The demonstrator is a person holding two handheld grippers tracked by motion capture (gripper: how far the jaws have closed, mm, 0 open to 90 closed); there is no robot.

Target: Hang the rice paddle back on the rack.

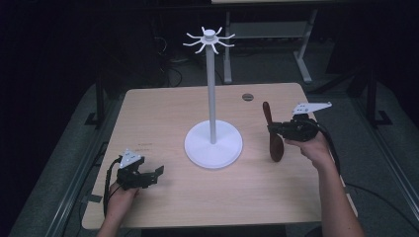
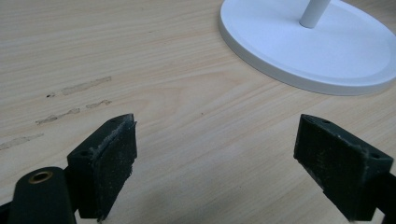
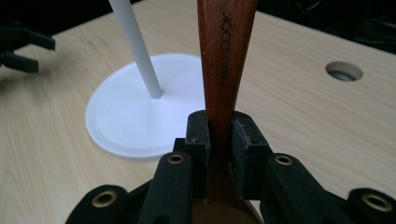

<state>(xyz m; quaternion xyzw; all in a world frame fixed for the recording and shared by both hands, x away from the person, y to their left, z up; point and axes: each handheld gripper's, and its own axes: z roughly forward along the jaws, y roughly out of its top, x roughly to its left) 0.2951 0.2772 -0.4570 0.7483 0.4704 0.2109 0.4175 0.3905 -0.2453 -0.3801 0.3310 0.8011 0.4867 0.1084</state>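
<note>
Holding the wooden spoon (image 1: 273,133) upright, pinched at its neck in our right gripper (image 3: 219,135), we note the hook stand (image 1: 212,98) lies to its left, hooks well above, while the left gripper (image 1: 150,175) rests spread on the table (image 1: 168,108).

We hold the left tongs (image 1: 157,174) low at the near left, jaws spread wide with nothing between them, our left hand (image 1: 121,195) wrapped around the body, forearm coming in from the near edge. Our right tongs (image 1: 273,129) point left, jaws clamped narrowly, right hand (image 1: 310,144) gripping from behind, forearm stretched forward.
</note>
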